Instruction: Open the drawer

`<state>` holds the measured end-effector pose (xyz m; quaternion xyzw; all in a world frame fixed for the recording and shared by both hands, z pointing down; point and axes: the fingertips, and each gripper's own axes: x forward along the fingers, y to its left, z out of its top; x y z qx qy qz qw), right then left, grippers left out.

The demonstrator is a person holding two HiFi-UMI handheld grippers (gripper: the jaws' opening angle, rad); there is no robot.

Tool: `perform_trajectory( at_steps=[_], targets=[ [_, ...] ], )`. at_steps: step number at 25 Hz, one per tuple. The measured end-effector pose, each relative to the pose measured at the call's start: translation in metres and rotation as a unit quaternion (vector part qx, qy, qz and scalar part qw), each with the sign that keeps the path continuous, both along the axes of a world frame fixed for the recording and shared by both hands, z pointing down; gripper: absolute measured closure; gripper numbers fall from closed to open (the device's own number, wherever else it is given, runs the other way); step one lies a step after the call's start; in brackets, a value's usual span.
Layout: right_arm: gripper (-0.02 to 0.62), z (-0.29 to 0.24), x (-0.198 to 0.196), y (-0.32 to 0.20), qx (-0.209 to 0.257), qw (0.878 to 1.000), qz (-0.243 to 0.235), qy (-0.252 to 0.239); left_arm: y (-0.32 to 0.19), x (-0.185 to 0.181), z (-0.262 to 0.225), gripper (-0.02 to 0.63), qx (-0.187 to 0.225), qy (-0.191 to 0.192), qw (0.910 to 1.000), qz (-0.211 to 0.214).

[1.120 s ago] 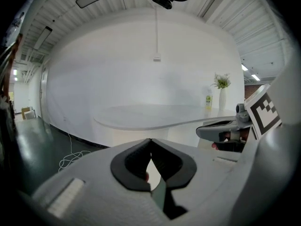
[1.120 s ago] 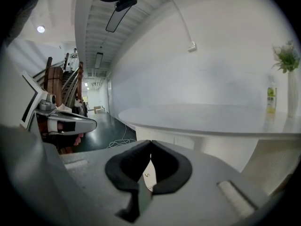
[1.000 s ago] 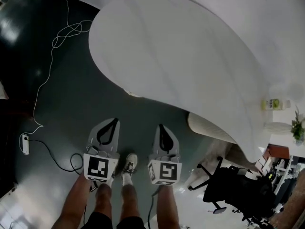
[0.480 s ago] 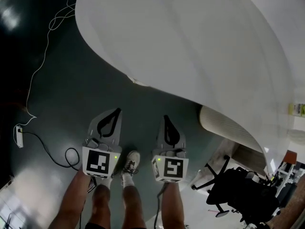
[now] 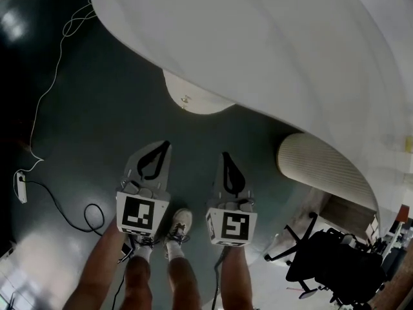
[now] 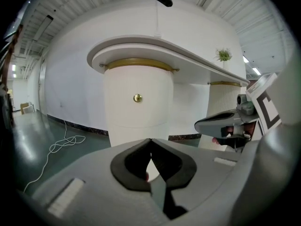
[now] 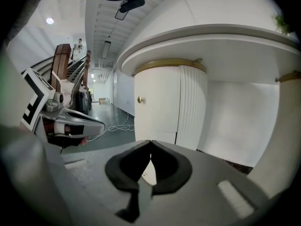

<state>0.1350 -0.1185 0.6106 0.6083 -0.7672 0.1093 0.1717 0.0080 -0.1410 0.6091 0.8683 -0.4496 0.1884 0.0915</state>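
One white counter point(image 5: 258, 57), knobbed drawer point(image 6: 141, 114), dark floor point(image 5: 90, 121)

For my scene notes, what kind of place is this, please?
Probably an office lobby or reception area: a long curved white counter, a black office chair and a staircase.

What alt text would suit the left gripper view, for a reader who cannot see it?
The left gripper, fingers shut and empty, points at a rounded white pedestal with a brass knob, standing apart from it under a curved white tabletop. The right gripper shows at the right, and a white cable lies on the dark floor at left.
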Motion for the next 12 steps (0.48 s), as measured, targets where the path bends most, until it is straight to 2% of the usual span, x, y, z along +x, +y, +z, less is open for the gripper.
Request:
perform_trajectory(
  at_steps=[5,12],
  targets=[
    [0.594,0.018,0.008,0.005,0.001,1.000,0.009,0.001,0.001,0.001,0.022,0.597,0.008,-0.001,1.0000,-0.001],
    [0.594,0.040,0.013,0.013,-0.015,1.000,0.016,0.000,-0.029,0.008,0.049,0.597,0.017,-0.013,0.9997,-0.009]
  ],
)
